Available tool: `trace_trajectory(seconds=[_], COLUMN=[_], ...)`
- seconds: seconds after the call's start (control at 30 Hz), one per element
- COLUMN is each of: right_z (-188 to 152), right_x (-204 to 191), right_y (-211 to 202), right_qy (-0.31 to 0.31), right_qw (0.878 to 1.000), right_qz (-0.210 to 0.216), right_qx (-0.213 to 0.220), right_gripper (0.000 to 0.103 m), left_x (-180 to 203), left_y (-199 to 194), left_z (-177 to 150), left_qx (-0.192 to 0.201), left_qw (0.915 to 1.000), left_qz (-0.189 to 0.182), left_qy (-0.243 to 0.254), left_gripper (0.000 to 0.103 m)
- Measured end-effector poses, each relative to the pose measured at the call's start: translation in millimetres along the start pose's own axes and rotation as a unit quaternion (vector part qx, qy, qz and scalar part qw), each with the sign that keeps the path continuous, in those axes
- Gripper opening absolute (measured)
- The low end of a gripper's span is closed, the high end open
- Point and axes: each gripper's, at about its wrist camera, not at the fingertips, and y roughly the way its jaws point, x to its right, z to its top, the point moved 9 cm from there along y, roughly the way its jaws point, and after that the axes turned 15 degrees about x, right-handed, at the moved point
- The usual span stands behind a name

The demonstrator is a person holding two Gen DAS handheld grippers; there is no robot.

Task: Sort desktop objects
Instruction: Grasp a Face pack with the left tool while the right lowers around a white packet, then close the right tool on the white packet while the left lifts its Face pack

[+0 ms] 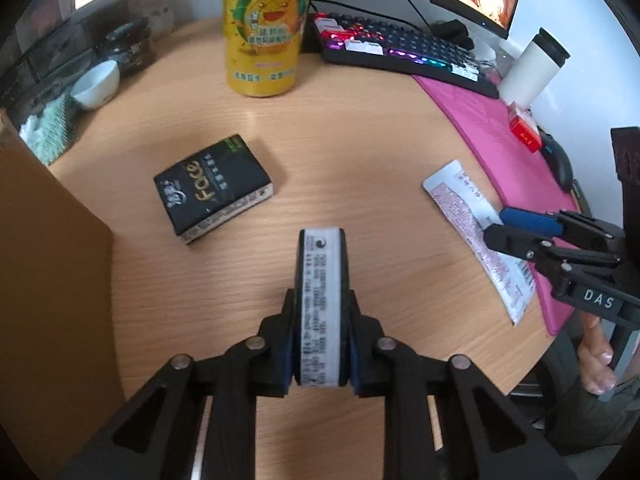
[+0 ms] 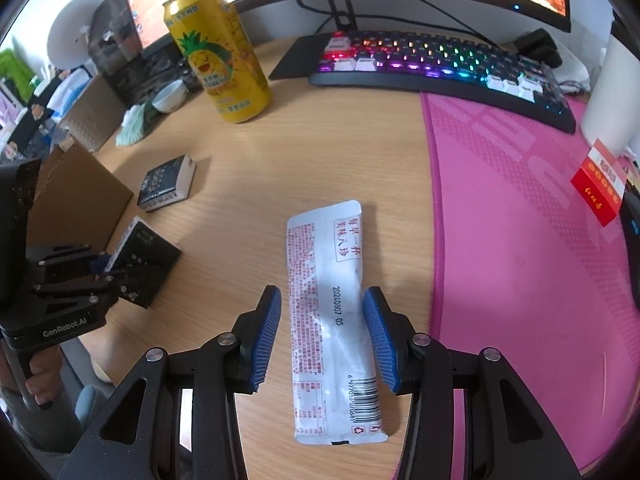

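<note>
My left gripper [image 1: 321, 312] is shut on a black tissue pack [image 1: 321, 304], held on edge above the wooden desk [image 1: 360, 152]; it also shows in the right wrist view [image 2: 140, 264]. A second black tissue pack [image 1: 214, 188] lies flat on the desk ahead and to the left, also in the right wrist view [image 2: 167, 188]. My right gripper [image 2: 324, 336] is open, its blue pads either side of a white sachet [image 2: 334, 320] with red print lying flat on the desk. The sachet also shows in the left wrist view [image 1: 478, 236], under the right gripper [image 1: 520, 232].
A yellow pineapple can [image 1: 264, 28] stands at the back. An RGB keyboard [image 2: 440, 68] sits under the monitor, partly on a pink mat [image 2: 520, 220]. A cardboard box [image 1: 48, 280] is at left, a white bowl [image 1: 96, 84] behind it. A red box [image 2: 598, 188] and white bottle [image 1: 532, 68] are at right.
</note>
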Motion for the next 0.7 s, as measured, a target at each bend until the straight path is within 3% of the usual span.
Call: trace_trajectory(seconds=[0.27,0.4,0.53,0.7], right_z=[7.7,7.7,2.5,-6.4], right_x=[-8.9,-10.8,-7.3,-6.1], right_y=[0.0,7.8,15.4,20.7], right_qy=[-0.017,-0.054,-0.088,-0.097], right_qw=[1.000,0.998,0.995,0.993], right_qz=[0.008,-0.017,-0.048,-0.056], right_qx=[0.007,0.003,-0.010,-0.022], right_gripper=[0.045,0.045,0.045,0.047], left_x=[-0.9,-6.7,-6.7,-6.7], left_y=[1.4,-1.3,-0.7,2.6], left_z=[2.3,2.0,-1.6,-2.0], left_qx=[0.007,0.008,0.003,0.001], left_qw=[0.9998,0.9999,1.0000,1.0000], left_qz=[0.014,0.011,0.008,0.009], left_qy=[0.013,0.002,0.001,0.001], left_gripper=[0.022,0.030,0.030,0.030])
